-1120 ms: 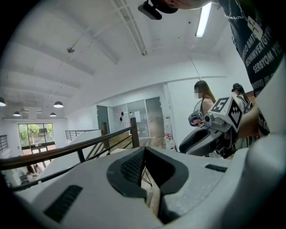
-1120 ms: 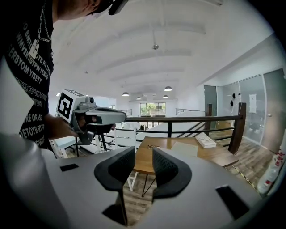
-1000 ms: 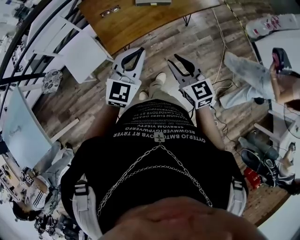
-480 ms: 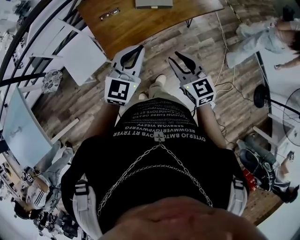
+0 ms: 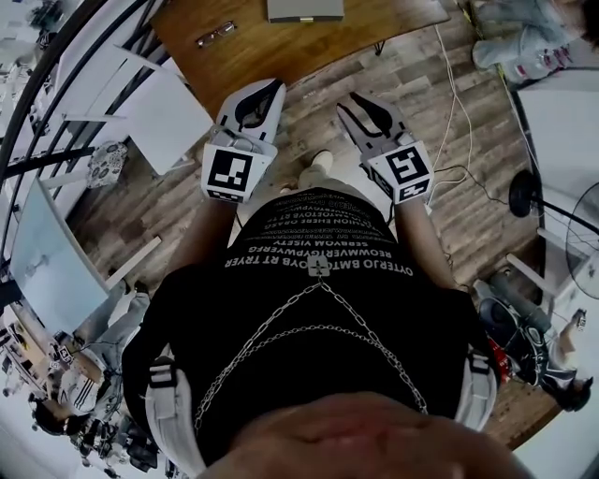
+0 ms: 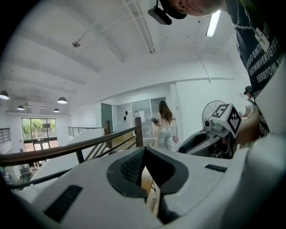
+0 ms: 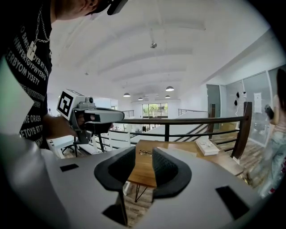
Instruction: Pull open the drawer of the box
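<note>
A flat grey box (image 5: 304, 9) lies at the far edge of a wooden table (image 5: 281, 56), and I cannot make out its drawer. The right gripper view shows the box (image 7: 206, 145) as a pale slab on that table (image 7: 187, 161). I hold both grippers in the air in front of my body, well short of the table. My left gripper (image 5: 276, 89) has its tips touching (image 6: 144, 152) with nothing between them. My right gripper (image 5: 358, 105) stands open and empty, and the table shows through its gap (image 7: 143, 157).
A pair of glasses (image 5: 215, 35) lies on the table's left part. White desks (image 5: 164, 108) and a dark railing (image 5: 56, 84) stand at the left. Cables (image 5: 449, 122) run over the wooden floor at the right, near a fan (image 5: 580, 215). A person (image 5: 524, 37) is at the upper right.
Both grippers have shifted a little forward toward the table. The person at the right has moved away toward the far right corner.
</note>
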`<state>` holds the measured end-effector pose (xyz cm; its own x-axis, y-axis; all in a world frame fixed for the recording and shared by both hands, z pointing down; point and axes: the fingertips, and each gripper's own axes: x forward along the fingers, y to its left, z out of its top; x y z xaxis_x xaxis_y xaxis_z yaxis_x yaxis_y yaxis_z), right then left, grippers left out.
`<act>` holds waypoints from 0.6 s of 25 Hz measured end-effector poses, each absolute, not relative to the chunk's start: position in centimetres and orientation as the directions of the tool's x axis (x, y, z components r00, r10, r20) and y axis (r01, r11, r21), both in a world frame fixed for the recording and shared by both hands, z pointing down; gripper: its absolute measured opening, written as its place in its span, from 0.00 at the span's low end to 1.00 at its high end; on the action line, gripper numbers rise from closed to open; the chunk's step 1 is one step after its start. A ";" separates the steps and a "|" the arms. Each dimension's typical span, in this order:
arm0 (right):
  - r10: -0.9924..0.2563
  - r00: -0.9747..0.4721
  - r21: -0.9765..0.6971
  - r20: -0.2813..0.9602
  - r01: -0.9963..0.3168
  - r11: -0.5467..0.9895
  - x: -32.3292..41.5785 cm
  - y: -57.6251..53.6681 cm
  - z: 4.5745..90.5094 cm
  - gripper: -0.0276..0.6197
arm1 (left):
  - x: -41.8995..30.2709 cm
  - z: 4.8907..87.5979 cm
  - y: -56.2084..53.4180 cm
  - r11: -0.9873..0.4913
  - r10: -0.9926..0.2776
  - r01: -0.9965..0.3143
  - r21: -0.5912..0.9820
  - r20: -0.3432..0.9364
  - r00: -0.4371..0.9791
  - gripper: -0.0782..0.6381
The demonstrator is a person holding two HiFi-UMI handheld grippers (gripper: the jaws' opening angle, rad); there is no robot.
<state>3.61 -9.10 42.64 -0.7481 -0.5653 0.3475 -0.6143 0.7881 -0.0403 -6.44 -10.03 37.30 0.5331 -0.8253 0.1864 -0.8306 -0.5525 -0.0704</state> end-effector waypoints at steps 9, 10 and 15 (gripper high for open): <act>-0.531 -0.782 -0.050 0.325 -0.575 0.817 4.2 -11.9 42.3 0.22 | -5.0 36.9 -12.2 -0.542 -0.832 -0.835 -0.095 0.201 0.517 0.12; -0.528 -0.785 -0.051 0.324 -0.572 0.819 4.4 -12.2 42.3 0.22 | -4.7 36.8 -12.6 -0.541 -0.833 -0.835 -0.101 0.203 0.515 0.12; -0.516 -0.796 -0.055 0.315 -0.559 0.828 5.8 -13.6 42.4 0.22 | -2.9 35.8 -13.7 -0.539 -0.836 -0.836 -0.105 0.188 0.515 0.12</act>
